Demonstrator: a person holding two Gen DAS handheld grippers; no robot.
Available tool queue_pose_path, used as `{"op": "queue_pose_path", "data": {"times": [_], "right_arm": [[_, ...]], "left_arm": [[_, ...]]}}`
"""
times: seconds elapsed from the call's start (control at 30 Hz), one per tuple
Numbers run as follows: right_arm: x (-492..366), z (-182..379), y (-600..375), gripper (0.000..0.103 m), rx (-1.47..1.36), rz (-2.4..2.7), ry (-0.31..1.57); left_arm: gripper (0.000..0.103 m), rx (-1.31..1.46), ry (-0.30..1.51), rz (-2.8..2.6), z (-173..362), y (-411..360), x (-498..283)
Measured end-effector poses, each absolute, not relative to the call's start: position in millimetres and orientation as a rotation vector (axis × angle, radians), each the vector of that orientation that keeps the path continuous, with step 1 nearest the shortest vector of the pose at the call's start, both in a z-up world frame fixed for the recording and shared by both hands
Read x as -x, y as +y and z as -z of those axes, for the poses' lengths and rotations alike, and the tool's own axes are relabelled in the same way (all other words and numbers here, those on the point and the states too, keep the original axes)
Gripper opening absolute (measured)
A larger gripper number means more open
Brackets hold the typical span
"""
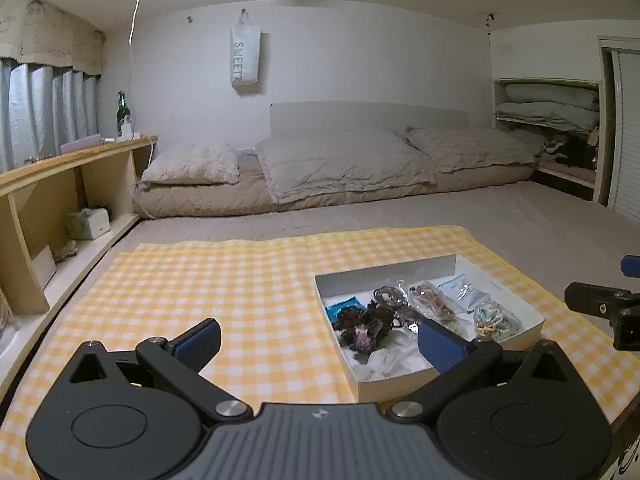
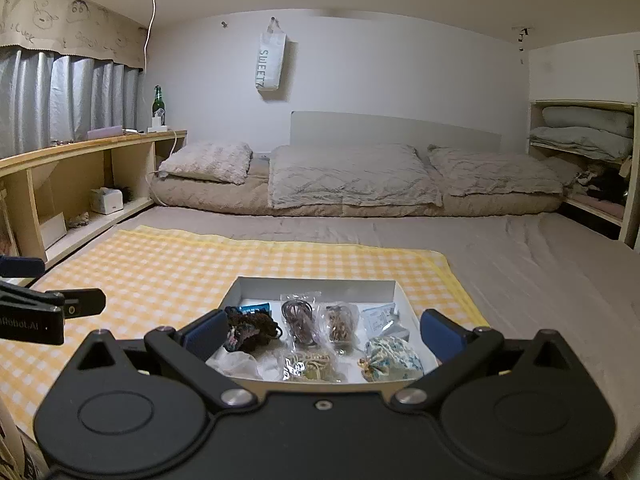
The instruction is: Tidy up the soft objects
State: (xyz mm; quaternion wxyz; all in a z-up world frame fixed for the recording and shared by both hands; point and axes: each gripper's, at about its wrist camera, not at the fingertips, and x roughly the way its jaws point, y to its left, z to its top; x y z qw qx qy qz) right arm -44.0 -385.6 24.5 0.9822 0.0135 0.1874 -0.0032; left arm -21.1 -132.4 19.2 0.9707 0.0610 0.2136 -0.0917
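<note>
Soft objects (image 2: 256, 328) lie together in the white box (image 2: 316, 286) at lower centre of the right wrist view, on the checked cloth (image 2: 160, 264) — probably gathered for sorting. Right gripper (image 2: 320, 334) and left gripper (image 1: 320, 346) hover wide open, both empty.

A: Place type?
B: Home bedroom. Low bedding roll (image 2: 352, 196) along the far wall, 3 pillows on it, grey sheet across the floor mattress.
A: More cues?
B: Curtains (image 2: 68, 96) far left under a doodled paper valance, wooden shelf (image 2: 92, 148) with a green bottle (image 2: 158, 102) on top. Tote bag (image 2: 271, 62) hanging on the wall, folded duvets (image 2: 584, 132) in the right cubby. Yellow checked cloth (image 2: 168, 268) spread near.
</note>
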Motion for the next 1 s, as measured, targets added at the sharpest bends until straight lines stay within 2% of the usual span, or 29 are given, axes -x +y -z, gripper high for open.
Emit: {"op": "queue_pose_path", "data": {"times": [1.0], "right_arm": [[48.3,-16.8,-380.0,0.103,-0.018,0.012,0.402]], "left_arm": [[0.103,-0.122,0.434,0.182,-13.4,-124.6,28.6]]}}
